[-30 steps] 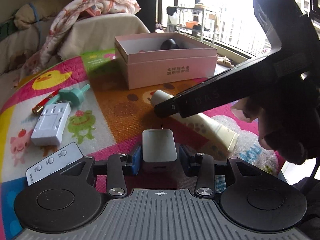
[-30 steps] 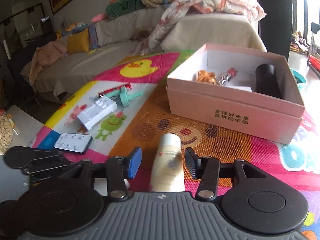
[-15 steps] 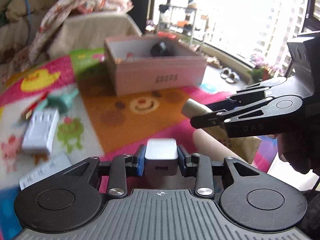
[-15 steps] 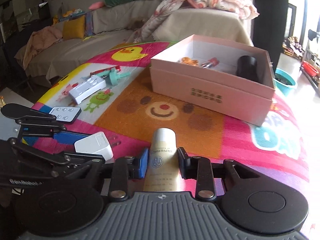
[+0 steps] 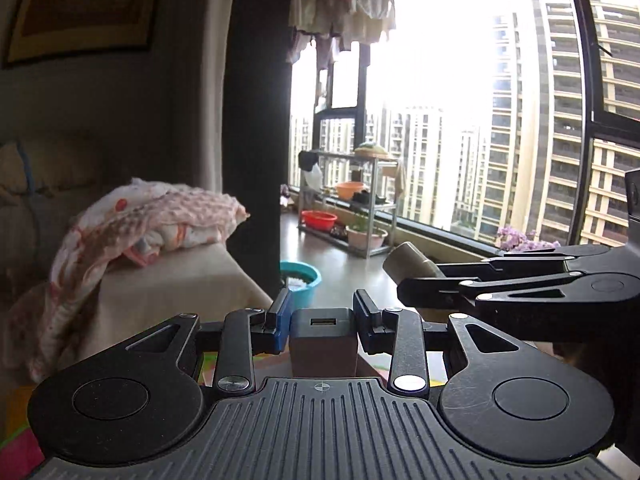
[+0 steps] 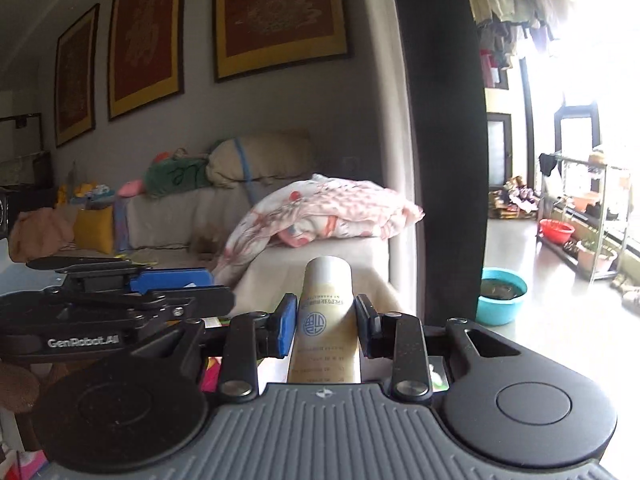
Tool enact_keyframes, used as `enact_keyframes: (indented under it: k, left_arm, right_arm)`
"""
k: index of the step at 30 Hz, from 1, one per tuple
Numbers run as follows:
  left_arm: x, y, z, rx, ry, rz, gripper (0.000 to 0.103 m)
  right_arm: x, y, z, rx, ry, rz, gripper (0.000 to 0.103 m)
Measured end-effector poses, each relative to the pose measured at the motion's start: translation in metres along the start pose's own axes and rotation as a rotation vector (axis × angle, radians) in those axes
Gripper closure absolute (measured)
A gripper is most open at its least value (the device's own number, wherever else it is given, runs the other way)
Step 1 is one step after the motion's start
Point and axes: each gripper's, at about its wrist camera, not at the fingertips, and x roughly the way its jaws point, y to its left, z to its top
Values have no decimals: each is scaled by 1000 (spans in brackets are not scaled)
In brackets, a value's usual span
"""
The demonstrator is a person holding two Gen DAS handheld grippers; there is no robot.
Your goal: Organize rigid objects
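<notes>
My left gripper [image 5: 322, 312] is shut on a small white charger block [image 5: 322, 338], whose port faces up between the blue pads. My right gripper [image 6: 326, 320] is shut on a cream tube [image 6: 326, 304] with a blue round logo, its cap pointing away from me. Both are held up in the air side by side. In the left wrist view the right gripper [image 5: 436, 292] comes in from the right, with the tube's cap [image 5: 406, 262] sticking out past it. In the right wrist view the left gripper [image 6: 200, 290] shows at the left. The pink box is out of sight.
A beige sofa [image 6: 320, 256] with a flowered blanket [image 6: 332, 208] stands ahead. A dark pillar [image 6: 440, 140] is right of it. A teal basin [image 6: 502, 294] sits on the floor, and a metal rack [image 5: 360, 208] with bowls stands by the window. Slivers of the colourful mat [image 5: 16, 448] show below.
Both grippers closed on their items, then rose and tipped upward. The mat, the pink box and the loose items dropped out of view; the sofa and window now fill both views.
</notes>
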Motion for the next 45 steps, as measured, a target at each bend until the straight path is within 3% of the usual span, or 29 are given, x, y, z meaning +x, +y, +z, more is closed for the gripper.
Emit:
enact_keyframes:
  k: [5,7,8,11,12,16,23,26,30,45]
  left_arm:
    - [48,25,-31,-136,132,-36,66]
    - [64,37,-49,-152,211,-28,66]
    - [65,42,-59,-148,222,-15,66]
    - [48,56,-79,-140,191,5,66]
    - [34,63,-83,-153,177,3,66]
    - [-15,81,-104,-185,166,48,66]
    - [-95,104,-149,-248,209,171,66]
    - [-123,110,-165,-264,219,210,66]
    - [-153,118,-185,-335,248,249,66]
    - [-160,113,-220,-398,334,215,66]
  right_arm:
    - [53,-6,-10,-19,93,-43,72]
    - [73,-8,-18,-44,156,-7,72]
    - [82,-10,-23,-43,187,-9,66]
    - [86,-15,-38,1,213,-72,43]
    - [81,-16,-45,24,210,-77,41]
    - [54,-12,-76,21,216,-63,41]
    - [22,30,-119,-164,233,-45,39]
    - [15,34,-127,-134,271,0,39]
    - [5,33,-136,-116,262,-20,39]
    - [45,20,-120,-65,262,-10,39]
